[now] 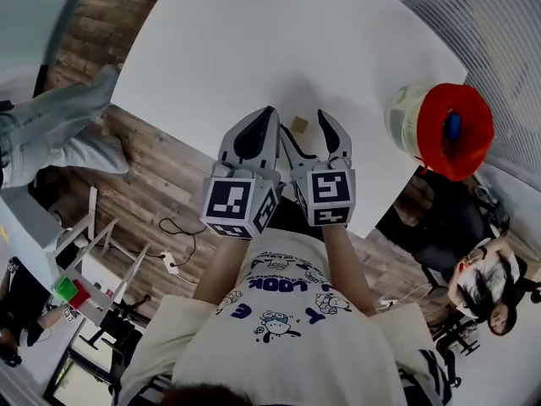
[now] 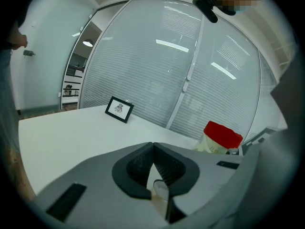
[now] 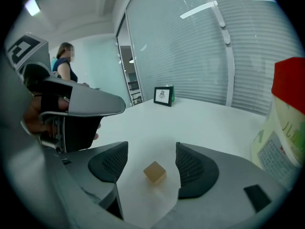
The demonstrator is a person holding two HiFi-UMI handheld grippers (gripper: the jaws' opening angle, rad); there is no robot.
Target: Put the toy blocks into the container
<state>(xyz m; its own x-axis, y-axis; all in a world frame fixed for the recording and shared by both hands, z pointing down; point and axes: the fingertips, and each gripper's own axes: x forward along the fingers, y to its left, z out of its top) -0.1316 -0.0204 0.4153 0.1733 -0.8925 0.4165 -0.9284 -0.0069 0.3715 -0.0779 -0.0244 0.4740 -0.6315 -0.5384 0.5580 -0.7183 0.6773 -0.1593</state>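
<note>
Closest in: the person's white printed shirt [image 1: 287, 311], with bare forearms reaching out to two grey moulded-plastic grippers above the near edge of a smooth white table [image 1: 296, 32]. Each gripper carries a marker cube with square black-and-white patterns.

Left gripper [image 2: 152, 146]: we see the black, mesh-textured pads meeting at their tips, with nothing caught between them.

Right gripper [image 3: 151, 149]: the jaws are spread wide and hold nothing. A block [image 3: 155, 171] lies on the table between the pads and touches neither. It is a small tan cube with crisp edges and a matte face.

Container [image 1: 404, 121]: a pale rounded tub with a printed side and a broad red rim. It stands on the table well apart from the block, to the right near the table's edge. From the head view we note a blue piece [image 1: 453, 125] inside its mouth.

A small black-framed picture [image 2: 119, 109] stands upright at the far side of the table.
</note>
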